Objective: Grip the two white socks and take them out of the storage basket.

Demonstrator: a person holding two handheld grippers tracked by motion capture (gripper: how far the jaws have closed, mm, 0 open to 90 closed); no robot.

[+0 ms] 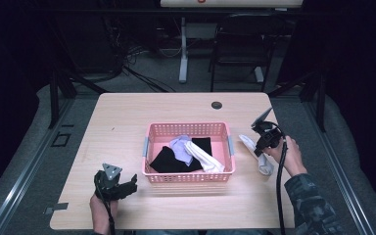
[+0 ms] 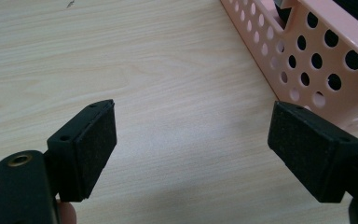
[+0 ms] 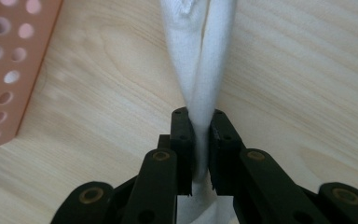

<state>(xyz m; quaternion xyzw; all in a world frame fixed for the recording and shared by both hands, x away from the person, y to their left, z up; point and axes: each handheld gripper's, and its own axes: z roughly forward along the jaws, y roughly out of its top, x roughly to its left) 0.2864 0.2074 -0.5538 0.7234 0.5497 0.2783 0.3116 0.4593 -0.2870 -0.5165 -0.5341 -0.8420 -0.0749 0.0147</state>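
At the near left corner of the table (image 1: 127, 117) the left gripper (image 1: 122, 188) rested low over the wood in the person's left hand (image 1: 100, 208), its jaws spread wide with nothing between them; in the left gripper view its two black pads (image 2: 95, 144) stood well apart above bare wood grain, with the corner of the pink basket (image 2: 317, 56) just beyond the right-hand pad. A little farther in, on the right side of the table, the person's right hand (image 1: 289, 156), in a camouflage sleeve (image 1: 313, 205), held the right gripper (image 1: 260, 147) tilted down toward the tabletop. Its jaws were pressed nearly together and pinched a white sock (image 1: 257, 154); in the right gripper view the fabric was squeezed between the pads (image 3: 182, 140) and ran away from them as a folded strip (image 3: 200, 60) over the wood. From above, the sock lay stretched on the table just to the right of the basket (image 1: 191, 128), outside it, with one end at the jaws. The basket sat at the middle of the table and held a black garment (image 1: 169, 161), a pale lilac piece (image 1: 180, 147) and another white sock (image 1: 205, 159). Beyond the far edge of the table stood a dark chair (image 1: 240, 44) on the grey floor.
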